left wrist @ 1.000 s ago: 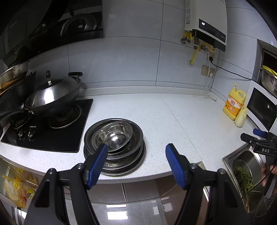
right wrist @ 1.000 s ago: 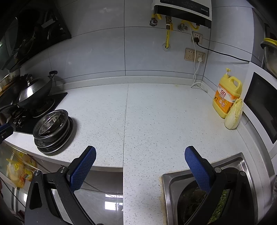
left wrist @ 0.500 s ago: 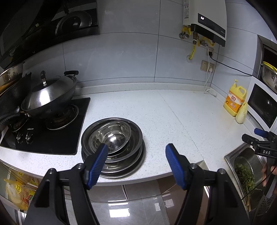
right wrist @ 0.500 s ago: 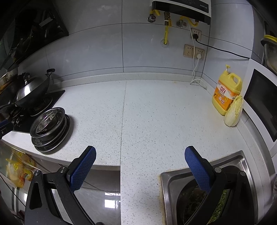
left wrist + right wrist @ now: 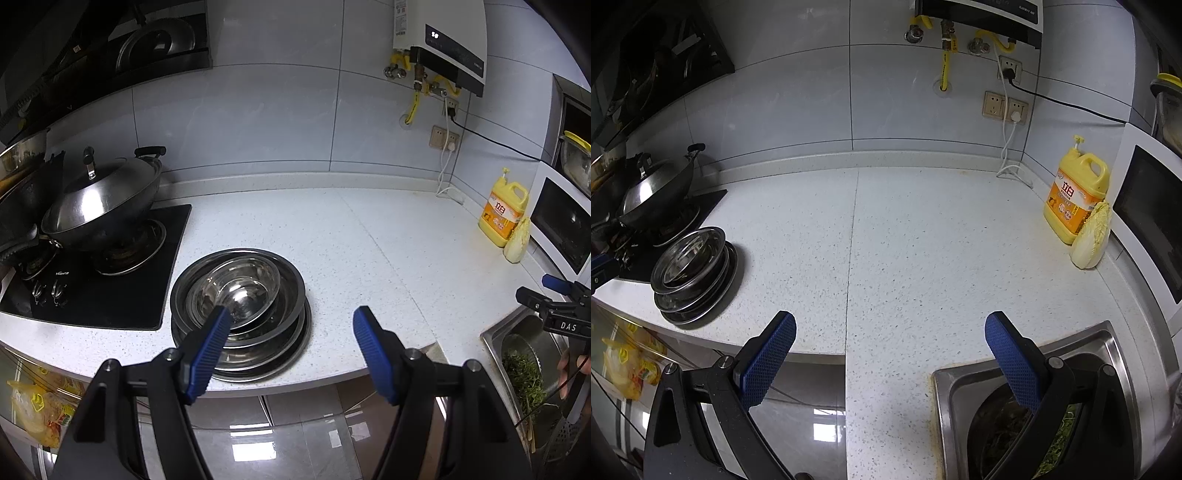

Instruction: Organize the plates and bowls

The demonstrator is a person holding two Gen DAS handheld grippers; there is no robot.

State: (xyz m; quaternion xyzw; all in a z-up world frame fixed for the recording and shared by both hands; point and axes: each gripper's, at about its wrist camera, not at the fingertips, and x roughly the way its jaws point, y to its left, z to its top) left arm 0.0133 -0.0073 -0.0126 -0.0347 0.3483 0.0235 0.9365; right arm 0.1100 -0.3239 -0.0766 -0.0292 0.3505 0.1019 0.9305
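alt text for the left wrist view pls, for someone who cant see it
The open left gripper hovers in front of a stack of steel bowls and plates near the white countertop's edge. A lidded wok sits on the stove at left; a yellow detergent bottle stands at right.

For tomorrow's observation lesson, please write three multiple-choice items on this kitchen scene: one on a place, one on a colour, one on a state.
1. Where does the stack of steel bowls and plates stand?
A. in the sink
B. on the counter beside the stove
C. on the microwave

2. What colour is the detergent jug?
A. yellow
B. green
C. white

3. How is the wok on the stove?
A. uncovered
B. upside down
C. covered by a lid

Answers:
1 B, it rests on the white counter next to the black hob.
2 A, its body and cap are yellow.
3 C, a domed metal lid with a knob sits on it.
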